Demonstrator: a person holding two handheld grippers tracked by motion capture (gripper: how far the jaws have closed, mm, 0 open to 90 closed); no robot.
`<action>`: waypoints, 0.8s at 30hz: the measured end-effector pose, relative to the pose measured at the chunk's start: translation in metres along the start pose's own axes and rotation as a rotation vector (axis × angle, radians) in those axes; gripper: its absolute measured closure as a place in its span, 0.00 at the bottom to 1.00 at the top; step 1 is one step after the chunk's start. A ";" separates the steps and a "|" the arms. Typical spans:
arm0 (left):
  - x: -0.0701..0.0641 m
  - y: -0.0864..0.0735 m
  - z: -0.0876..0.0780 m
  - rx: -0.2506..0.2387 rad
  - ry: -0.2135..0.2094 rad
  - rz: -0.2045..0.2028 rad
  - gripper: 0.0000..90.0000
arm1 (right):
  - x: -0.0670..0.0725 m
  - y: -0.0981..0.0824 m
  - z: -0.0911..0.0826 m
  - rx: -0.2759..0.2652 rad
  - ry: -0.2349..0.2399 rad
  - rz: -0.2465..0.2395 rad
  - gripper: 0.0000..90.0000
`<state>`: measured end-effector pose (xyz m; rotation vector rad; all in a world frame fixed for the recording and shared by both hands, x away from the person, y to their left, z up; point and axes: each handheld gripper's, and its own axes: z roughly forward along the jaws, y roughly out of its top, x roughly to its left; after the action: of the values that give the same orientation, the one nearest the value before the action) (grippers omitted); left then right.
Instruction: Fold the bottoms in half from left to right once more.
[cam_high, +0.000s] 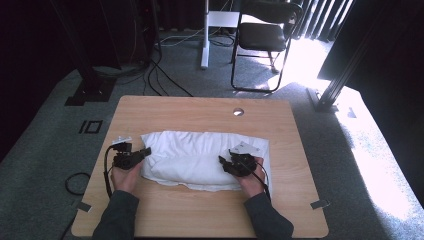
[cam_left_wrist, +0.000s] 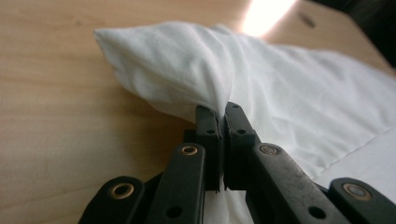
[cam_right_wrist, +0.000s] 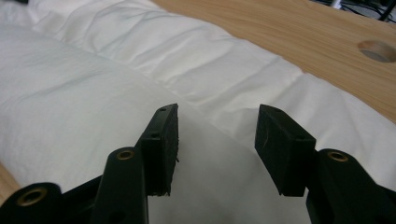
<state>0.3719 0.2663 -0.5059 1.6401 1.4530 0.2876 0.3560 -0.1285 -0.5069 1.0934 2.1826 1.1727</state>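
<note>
Strong daylight is pouring in from the upper right of the high view, blowing out the carpet behind the chair and running as a glaring strip down the right side, while the room's left and far corners are sinking into near black. The worktop is sitting in softer, even light, and the white cloth is losing some of its folds to brightness. In the left gripper view a blown-out patch of glare is burning at the top edge, and the near black tool is looking soft. In the right gripper view the tool is blurring slightly at the bottom edge
</note>
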 end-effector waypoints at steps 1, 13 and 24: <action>0.000 0.000 0.000 0.000 0.000 0.000 0.98 | 0.000 0.000 0.000 0.000 0.000 0.000 0.54; -0.022 0.032 -0.028 -0.100 -0.080 0.028 0.98 | 0.021 -0.001 0.041 0.107 0.039 -0.076 0.51; -0.055 0.063 -0.040 -0.174 -0.156 0.106 0.98 | 0.036 0.004 0.072 0.136 0.077 -0.031 0.52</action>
<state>0.3712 0.2419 -0.4166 1.5643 1.1936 0.3283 0.3852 -0.0627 -0.5437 1.0809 2.3600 1.0828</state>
